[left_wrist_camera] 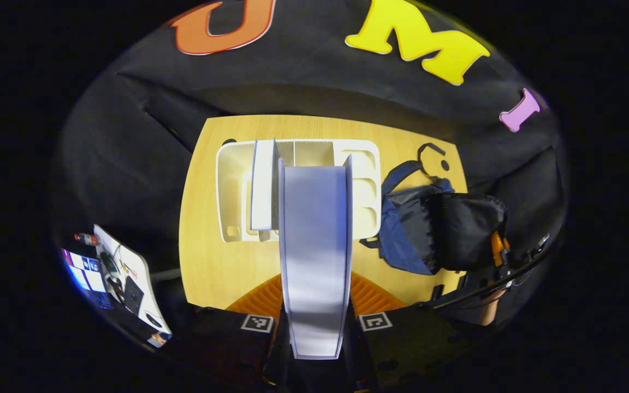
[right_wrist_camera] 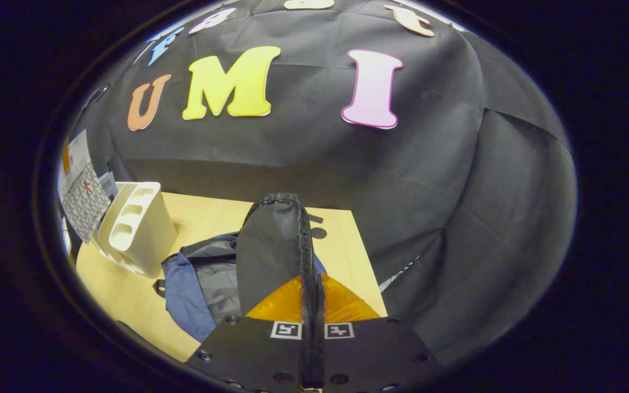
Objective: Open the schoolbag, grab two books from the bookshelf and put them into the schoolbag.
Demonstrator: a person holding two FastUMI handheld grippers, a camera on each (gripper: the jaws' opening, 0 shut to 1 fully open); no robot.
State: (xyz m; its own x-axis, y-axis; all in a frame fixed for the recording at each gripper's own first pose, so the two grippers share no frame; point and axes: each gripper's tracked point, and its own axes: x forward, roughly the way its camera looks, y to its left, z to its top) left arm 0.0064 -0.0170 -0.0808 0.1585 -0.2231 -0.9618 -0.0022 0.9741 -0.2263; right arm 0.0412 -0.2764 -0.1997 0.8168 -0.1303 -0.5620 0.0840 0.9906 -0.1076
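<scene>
A wooden table (left_wrist_camera: 211,256) carries everything, seen from above in the left gripper view. The white bookshelf (left_wrist_camera: 232,191) lies toward its far middle, with one pale book (left_wrist_camera: 262,185) standing in it. The blue and black schoolbag (left_wrist_camera: 418,229) sits just beside the bookshelf, on the side toward the right gripper.

The left gripper (left_wrist_camera: 314,327) is raised above the table and is clamped on a second book (left_wrist_camera: 314,245), which stands edge-on between its two fingers and stretches out over the front of the bookshelf.

In the right gripper view the schoolbag (right_wrist_camera: 200,284) lies open, its grey lining showing. The right gripper (right_wrist_camera: 312,327) has its fingers closed together on the bag's black flap (right_wrist_camera: 271,245), gripping it along the zipper edge and lifting it upright. The bookshelf (right_wrist_camera: 140,229) stands beyond the bag, near the table's far corner.
</scene>
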